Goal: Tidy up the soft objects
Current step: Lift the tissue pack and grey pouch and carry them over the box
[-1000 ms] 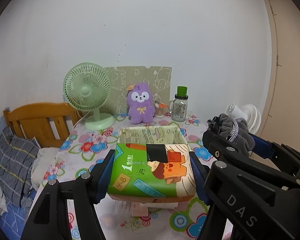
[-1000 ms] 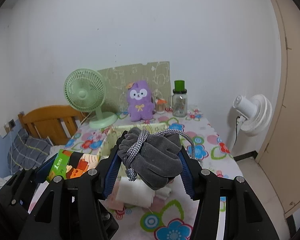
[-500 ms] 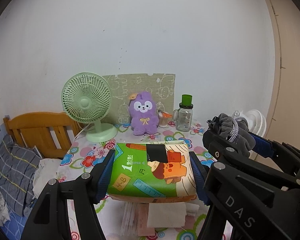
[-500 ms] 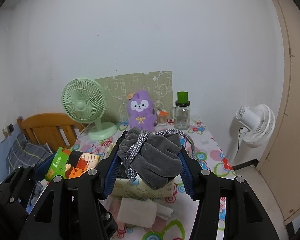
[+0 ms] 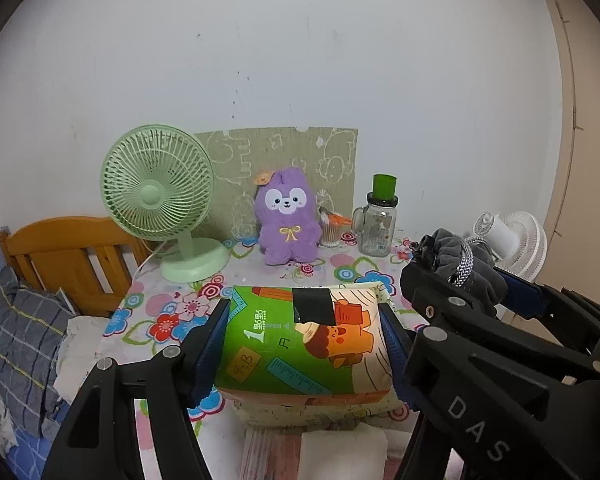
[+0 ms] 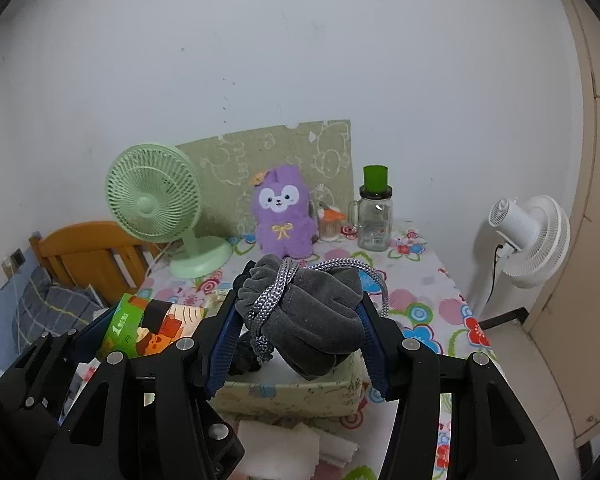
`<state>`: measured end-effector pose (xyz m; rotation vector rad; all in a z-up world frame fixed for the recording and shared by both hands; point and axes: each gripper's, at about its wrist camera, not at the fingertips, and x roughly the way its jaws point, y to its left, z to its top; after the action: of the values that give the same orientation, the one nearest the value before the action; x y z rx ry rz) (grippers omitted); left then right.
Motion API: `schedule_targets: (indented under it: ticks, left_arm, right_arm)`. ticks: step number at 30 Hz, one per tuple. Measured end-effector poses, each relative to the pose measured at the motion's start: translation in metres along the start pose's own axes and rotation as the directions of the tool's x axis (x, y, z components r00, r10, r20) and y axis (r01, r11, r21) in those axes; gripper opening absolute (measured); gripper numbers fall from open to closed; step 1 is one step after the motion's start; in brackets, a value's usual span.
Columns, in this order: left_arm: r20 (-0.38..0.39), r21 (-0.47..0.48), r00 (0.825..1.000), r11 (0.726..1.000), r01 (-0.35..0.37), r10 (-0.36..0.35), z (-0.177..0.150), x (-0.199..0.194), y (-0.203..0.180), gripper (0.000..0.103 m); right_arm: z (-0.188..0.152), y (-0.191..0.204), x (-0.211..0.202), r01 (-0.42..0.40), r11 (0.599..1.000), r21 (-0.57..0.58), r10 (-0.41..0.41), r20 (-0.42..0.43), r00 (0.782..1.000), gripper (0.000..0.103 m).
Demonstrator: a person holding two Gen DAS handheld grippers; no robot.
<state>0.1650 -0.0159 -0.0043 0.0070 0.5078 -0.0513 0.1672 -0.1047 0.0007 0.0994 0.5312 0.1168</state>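
My left gripper [image 5: 304, 344] is shut on a green cartoon-printed tissue pack [image 5: 300, 340] and holds it above the patterned fabric box [image 5: 312, 412]. My right gripper [image 6: 295, 328] is shut on a grey drawstring pouch [image 6: 312, 316] with a braided cord, held over the same box [image 6: 283, 396]. The pouch also shows at the right of the left wrist view [image 5: 460, 260]. The tissue pack shows at the left of the right wrist view [image 6: 151, 324]. White folded cloths [image 6: 275, 444] lie on the table in front of the box.
At the back of the flowered table [image 6: 428, 292] stand a green desk fan [image 5: 159, 204], a purple plush toy [image 5: 285, 216] and a glass jar with a green lid [image 5: 378, 220]. A wooden bed frame [image 5: 63, 256] is left. A white floor fan [image 6: 528, 236] is right.
Both grippers have drawn back and risen with their loads. The table's back objects now sit lower and smaller, and the box lies directly under the held items.
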Motion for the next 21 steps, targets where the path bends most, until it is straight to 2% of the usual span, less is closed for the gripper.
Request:
schedule_targets:
  ticks: [15, 21]
  left_arm:
    - [-0.062, -0.025, 0.998, 1.000, 0.012, -0.013, -0.004, 0.075, 0.005, 0.072]
    - [-0.125, -0.049, 0.992, 0.998, 0.029, -0.035, -0.011, 0.105, 0.012, 0.073]
  right_arm:
    - [0.001, -0.008, 0.082, 0.010, 1.000, 0.003, -0.010, -0.076, 0.997, 0.058]
    - [-0.004, -0.010, 0.112, 0.014, 1.000, -0.001, -0.014, -0.107, 0.994, 0.058]
